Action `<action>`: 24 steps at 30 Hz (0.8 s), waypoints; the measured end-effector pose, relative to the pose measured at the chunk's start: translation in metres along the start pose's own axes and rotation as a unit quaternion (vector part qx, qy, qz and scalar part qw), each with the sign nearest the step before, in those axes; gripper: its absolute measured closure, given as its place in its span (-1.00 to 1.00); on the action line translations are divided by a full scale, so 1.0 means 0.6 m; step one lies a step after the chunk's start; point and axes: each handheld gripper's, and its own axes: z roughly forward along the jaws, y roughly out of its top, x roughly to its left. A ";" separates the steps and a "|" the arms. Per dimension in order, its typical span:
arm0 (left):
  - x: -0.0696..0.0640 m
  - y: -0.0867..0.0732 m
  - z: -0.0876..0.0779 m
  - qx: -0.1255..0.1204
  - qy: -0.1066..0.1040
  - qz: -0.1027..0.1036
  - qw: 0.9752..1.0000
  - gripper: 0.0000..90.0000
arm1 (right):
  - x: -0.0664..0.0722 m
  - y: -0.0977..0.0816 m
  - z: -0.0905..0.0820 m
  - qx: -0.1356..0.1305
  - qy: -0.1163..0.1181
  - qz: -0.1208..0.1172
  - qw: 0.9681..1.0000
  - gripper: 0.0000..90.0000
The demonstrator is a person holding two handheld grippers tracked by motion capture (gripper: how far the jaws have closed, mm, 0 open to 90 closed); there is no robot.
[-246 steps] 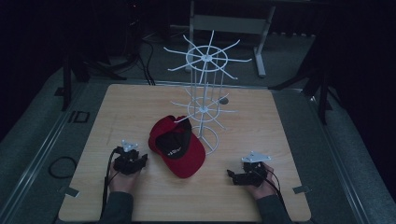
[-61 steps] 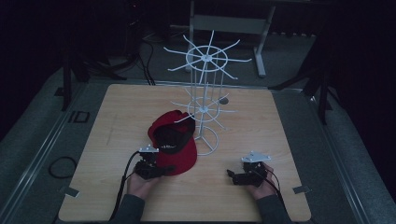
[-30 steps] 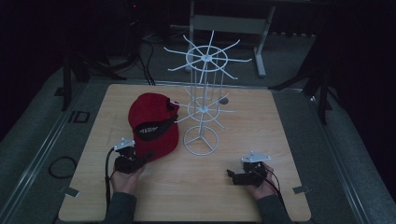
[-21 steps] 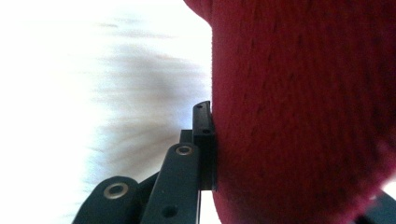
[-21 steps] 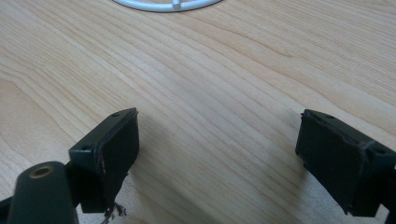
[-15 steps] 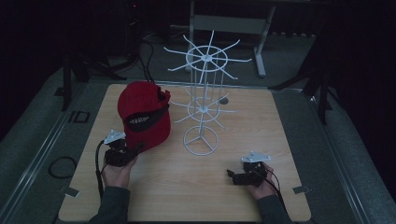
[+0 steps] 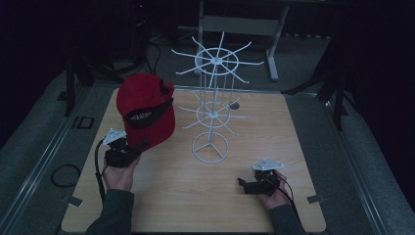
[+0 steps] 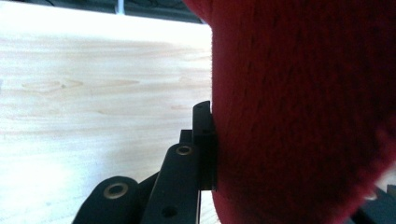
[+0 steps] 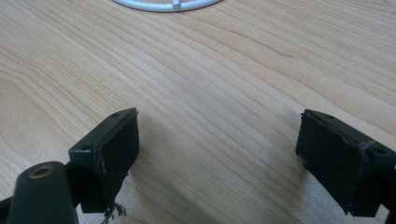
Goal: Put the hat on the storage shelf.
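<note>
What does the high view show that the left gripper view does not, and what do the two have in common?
The high view alone shows the whole scene: the white wire rack, the right claw resting open on the table, and the cap lifted upright. The left gripper view alone shows the contact up close: a black jaw pressed against the red fabric. Both show the red cap held by the left claw above the wooden table.
</note>
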 end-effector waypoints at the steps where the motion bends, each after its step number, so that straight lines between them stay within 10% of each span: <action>1: 0.000 0.002 -0.001 -0.002 0.001 0.002 1.000 0.89 | 0.000 0.000 0.000 0.000 0.000 0.001 1.000 -0.71; 24: -0.012 0.054 -0.021 -0.046 0.001 0.014 0.999 0.89 | 0.000 0.001 0.001 -0.001 0.000 0.000 1.000 -0.71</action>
